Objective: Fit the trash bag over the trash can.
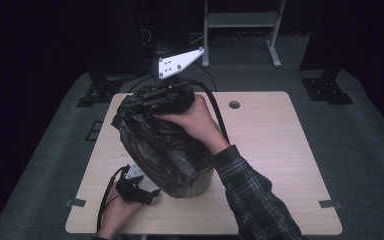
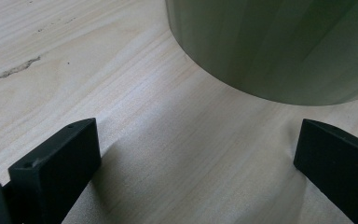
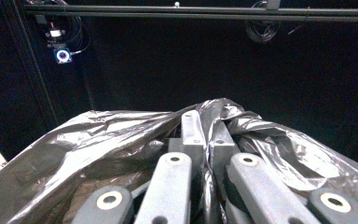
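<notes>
A pale green round bin (image 1: 200, 186) stands on the light wooden table (image 1: 270, 150), toward its near left part, and a black plastic bag (image 1: 155, 145) sits in it, its lower part tucked inside the bin while most of the crinkled film bulges up and out above the rim, hanging down over the bin's left side. What lies inside the bag cannot be told; the film hides it. In the high view the right gripper (image 1: 166, 99) is held at the top of the bag, on its far edge, with the person's right hand (image 1: 192, 120) wrapped round it and a plaid sleeve (image 1: 252, 197) running back toward the near edge of the table. In the right gripper view its jaws stand pressed together with a fold of the glossy bag (image 3: 121, 135) pinched between them, the film draped over both sides of the jaws. The left gripper (image 1: 139, 192) rests low on the table just beside the base of the bin, held by the left hand (image 1: 116, 216). In the left gripper view its two black jaws are spread wide with bare table (image 2: 177, 154) between them, and the curved green wall of the bin (image 2: 279, 46) rises just ahead, not touched by either jaw.
</notes>
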Motion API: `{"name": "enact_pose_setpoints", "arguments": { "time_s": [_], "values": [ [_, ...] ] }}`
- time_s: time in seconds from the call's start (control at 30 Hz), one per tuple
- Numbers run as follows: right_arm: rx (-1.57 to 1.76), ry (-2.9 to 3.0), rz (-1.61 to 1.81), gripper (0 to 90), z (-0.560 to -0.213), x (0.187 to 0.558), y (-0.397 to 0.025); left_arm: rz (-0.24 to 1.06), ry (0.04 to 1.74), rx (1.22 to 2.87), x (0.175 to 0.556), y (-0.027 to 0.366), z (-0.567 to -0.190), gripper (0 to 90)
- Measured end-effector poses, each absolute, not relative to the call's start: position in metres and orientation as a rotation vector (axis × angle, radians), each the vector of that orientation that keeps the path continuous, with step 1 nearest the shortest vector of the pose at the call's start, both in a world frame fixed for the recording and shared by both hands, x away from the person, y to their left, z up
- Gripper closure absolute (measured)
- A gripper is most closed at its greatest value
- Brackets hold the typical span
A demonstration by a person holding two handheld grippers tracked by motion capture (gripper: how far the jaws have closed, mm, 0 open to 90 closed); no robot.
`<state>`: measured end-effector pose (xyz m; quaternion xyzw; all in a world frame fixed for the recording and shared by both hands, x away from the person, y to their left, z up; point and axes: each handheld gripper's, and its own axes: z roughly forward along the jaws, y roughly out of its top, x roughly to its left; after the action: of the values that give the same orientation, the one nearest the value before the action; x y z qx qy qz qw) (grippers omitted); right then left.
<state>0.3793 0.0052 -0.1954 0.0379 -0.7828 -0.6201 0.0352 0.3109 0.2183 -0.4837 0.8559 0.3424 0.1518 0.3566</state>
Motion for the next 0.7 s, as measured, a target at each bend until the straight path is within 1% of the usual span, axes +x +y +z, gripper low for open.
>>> {"name": "enact_pose_setpoints", "arguments": {
  "time_s": [0.23,0.63,0.7],
  "values": [
    [0.056,-2.440,-1.854,88.8,-0.220,0.379,-0.008,0.390,0.883,2.210,0.311,0.218,-0.484,0.0],
    [-0.114,-2.514,-1.790,88.7,-0.259,0.376,-0.075,0.391,0.885,2.210,0.311,0.218,-0.484,0.0],
    [-0.124,-2.523,-1.779,88.6,-0.261,0.376,-0.079,0.390,0.885,2.210,0.311,0.218,-0.484,0.0]
  ]
}}
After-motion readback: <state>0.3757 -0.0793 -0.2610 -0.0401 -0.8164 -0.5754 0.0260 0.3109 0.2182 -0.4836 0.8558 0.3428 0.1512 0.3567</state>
